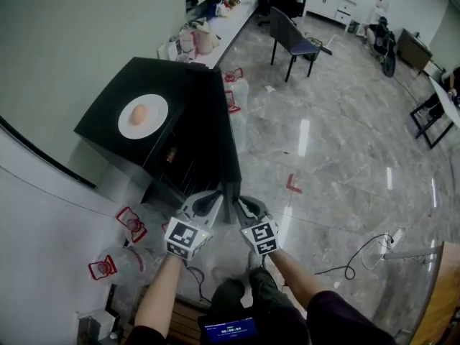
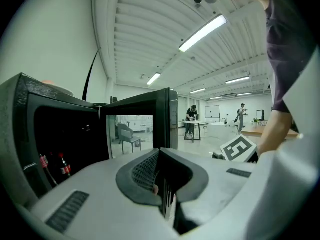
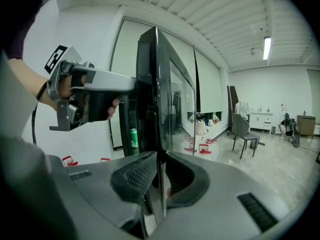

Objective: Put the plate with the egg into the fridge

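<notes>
The plate (image 1: 159, 108) with the egg (image 1: 139, 113) sat on top of the black fridge (image 1: 183, 83) in the upper left of the head view, not yet inside. The fridge door (image 1: 215, 139) stood open, swung out towards the lower centre of the frame, with its glass pane edge-on to the person.

Both tools met at the door's free edge. The right gripper (image 1: 241, 205) had its jaws closed narrowly on that edge, which ran upright between its pads. The left gripper (image 1: 214, 204) was just beside it on the door's other face, its jaws fully together with nothing between them.

Inside the dark cabinet, two cola bottles (image 2: 52, 166) stood low at the left of the left gripper view. A green can (image 3: 133, 138) showed behind the door in the right gripper view.

On the floor at the lower left of the head view lay clear packs with red trim (image 1: 131, 223), close to the fridge's base. More of them stood beyond the door (image 1: 233, 85). A chair (image 1: 291, 38) stood well apart at the top centre. A black cable (image 1: 359, 259) lay looped on the shiny floor at the lower right.
</notes>
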### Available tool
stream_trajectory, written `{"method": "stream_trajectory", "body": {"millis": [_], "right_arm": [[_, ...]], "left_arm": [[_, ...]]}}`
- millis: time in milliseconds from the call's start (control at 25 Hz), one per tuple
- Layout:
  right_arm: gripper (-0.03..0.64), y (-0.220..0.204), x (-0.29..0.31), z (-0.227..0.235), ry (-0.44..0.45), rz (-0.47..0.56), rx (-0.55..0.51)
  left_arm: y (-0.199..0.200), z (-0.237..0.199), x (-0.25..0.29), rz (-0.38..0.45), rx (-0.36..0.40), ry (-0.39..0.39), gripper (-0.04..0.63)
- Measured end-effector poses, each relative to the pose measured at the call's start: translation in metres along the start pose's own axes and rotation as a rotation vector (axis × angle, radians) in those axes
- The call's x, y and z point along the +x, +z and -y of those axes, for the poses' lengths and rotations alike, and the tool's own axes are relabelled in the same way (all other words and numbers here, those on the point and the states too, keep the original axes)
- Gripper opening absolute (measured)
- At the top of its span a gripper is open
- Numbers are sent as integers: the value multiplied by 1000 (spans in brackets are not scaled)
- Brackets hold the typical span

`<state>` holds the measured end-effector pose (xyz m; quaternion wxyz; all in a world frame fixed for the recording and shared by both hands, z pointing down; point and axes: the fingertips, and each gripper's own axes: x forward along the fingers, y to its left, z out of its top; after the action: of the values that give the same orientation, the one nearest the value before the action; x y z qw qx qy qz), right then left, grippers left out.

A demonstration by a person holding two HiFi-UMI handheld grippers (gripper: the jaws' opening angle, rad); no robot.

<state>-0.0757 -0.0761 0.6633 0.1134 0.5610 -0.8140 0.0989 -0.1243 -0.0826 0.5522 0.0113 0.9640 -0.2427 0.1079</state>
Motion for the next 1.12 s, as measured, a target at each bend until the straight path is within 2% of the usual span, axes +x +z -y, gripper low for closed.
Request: {"method": "stream_trajectory", "body": {"millis": [200, 520, 840, 1120], "right_arm": [[63, 0, -19, 24, -7, -34, -7], [63, 1, -89, 85, -175, 2, 32], [61, 36, -133, 142, -228, 96, 27], [61, 59, -162, 192, -229, 157, 21]], "left_arm": [[6, 16, 27, -14, 0, -35, 11], [15, 47, 70, -35, 5, -63, 11], [28, 75, 134, -39, -33, 31, 11], [42, 92, 201, -54, -59, 54, 11]]}}
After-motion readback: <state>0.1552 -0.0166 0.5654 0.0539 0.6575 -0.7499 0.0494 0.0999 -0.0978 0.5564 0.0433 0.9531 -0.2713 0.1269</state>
